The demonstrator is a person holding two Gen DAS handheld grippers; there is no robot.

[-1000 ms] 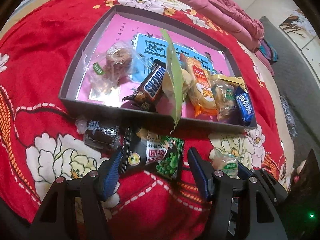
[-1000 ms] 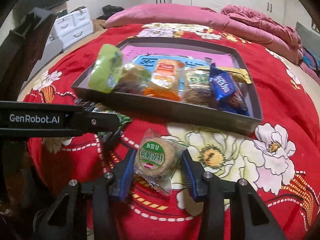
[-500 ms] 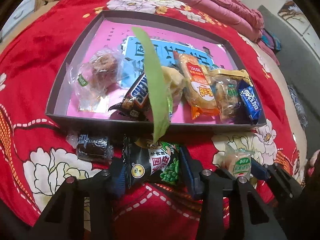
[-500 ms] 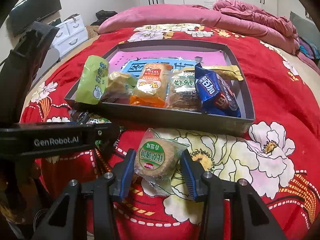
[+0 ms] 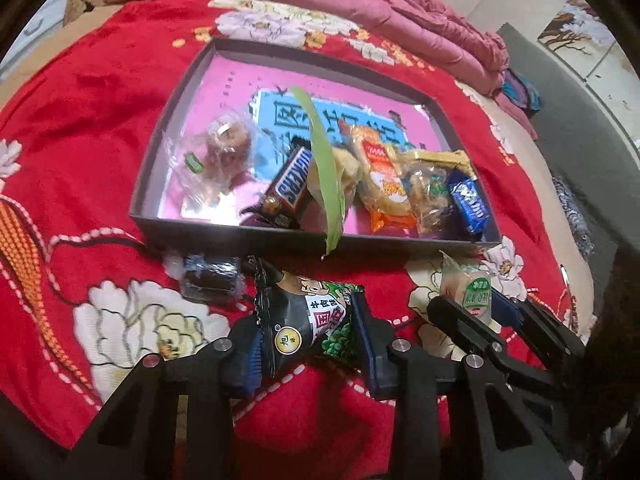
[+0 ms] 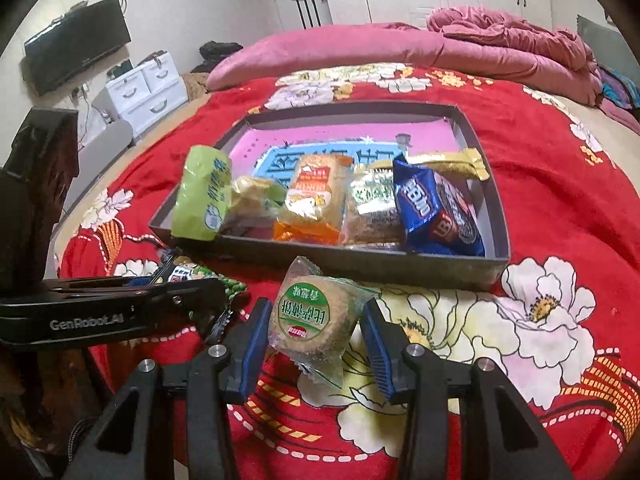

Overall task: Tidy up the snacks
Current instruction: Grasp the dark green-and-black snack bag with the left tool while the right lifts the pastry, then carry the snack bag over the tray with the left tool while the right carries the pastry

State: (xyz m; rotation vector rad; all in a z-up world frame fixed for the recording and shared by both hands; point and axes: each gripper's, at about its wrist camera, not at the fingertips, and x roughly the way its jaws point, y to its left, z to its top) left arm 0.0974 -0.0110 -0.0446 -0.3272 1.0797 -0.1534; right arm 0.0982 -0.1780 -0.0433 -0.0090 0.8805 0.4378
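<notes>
A dark box (image 5: 192,226) with a pink floor lies on the red bedspread and holds several snacks, among them a Snickers bar (image 5: 294,180) and an Oreo pack (image 6: 436,208). My left gripper (image 5: 306,338) is shut on a black-and-green pea packet (image 5: 310,322) and holds it above the bedspread, in front of the box. My right gripper (image 6: 316,330) is shut on a clear-wrapped round cake with a green label (image 6: 312,320), also lifted in front of the box. The cake (image 5: 470,290) also shows in the left wrist view.
A small dark wrapped snack (image 5: 210,278) lies on the bedspread left of the pea packet. A green packet (image 6: 202,192) leans over the box's front left wall. Pink bedding (image 6: 400,46) is piled behind the box. White drawers (image 6: 148,88) stand at the far left.
Both grippers have risen with their snacks. The pea packet and the round cake have come up off the bedspread, and the box looks farther away.
</notes>
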